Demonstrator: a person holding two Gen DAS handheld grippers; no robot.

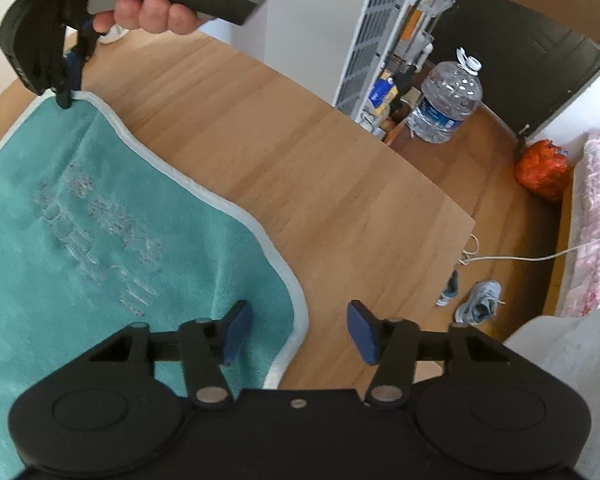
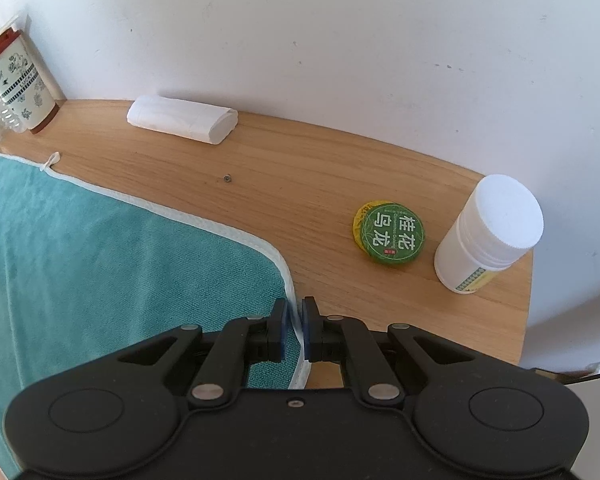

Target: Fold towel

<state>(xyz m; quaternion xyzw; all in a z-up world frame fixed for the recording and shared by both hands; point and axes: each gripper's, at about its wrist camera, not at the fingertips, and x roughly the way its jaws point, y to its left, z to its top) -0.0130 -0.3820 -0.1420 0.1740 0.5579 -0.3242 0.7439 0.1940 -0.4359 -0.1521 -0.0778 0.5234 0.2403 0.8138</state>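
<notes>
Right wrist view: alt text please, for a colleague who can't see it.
The right hand-held gripper is shut on the white-trimmed edge of a teal towel lying on a wooden table; a green tin and white bottle stand nearby.

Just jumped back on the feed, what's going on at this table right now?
A person is folding a teal towel spread on a wooden table, one gripper in each hand. The right gripper is pinched shut on the towel's white edge near a corner. The left gripper is open over another corner, one finger above the cloth, one above bare wood, holding nothing. No fold has been made yet. A white bottle and a green tin stand clear of the towel.
</notes>
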